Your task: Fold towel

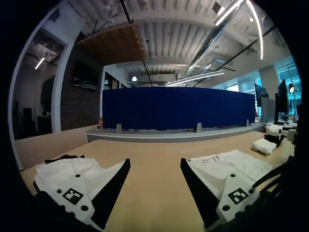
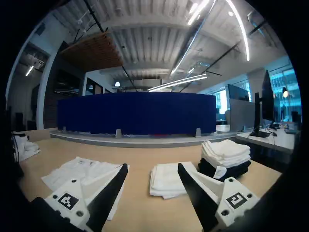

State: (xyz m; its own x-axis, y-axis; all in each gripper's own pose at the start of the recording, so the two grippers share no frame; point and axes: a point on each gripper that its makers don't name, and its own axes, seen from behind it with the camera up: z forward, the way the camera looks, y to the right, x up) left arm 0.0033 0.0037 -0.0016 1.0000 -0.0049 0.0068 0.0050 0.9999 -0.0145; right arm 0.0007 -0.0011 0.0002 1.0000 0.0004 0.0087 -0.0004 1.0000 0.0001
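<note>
The left gripper [image 1: 154,160] hovers low over the desk [image 1: 154,193], its fingers spread wide with nothing between them. A flat white towel [image 1: 239,162] lies spread on the desk, partly covered by the right finger. Another white cloth [image 1: 73,168] lies under the left finger, with a dark cloth edge [image 1: 63,157] showing just beyond it. Farther off to the right sits a small folded towel [image 1: 264,146].

The right gripper [image 2: 152,165] is likewise spread and empty. Directly ahead, between its fingers, lies a folded white towel [image 2: 166,178]. To its left an unfolded towel [image 2: 83,169] lies flat. To its right a stack of folded white towels [image 2: 226,152] rests on dark folded ones [image 2: 241,168]. A blue partition [image 2: 135,112] stands beyond, along the desk's far edge.
</note>
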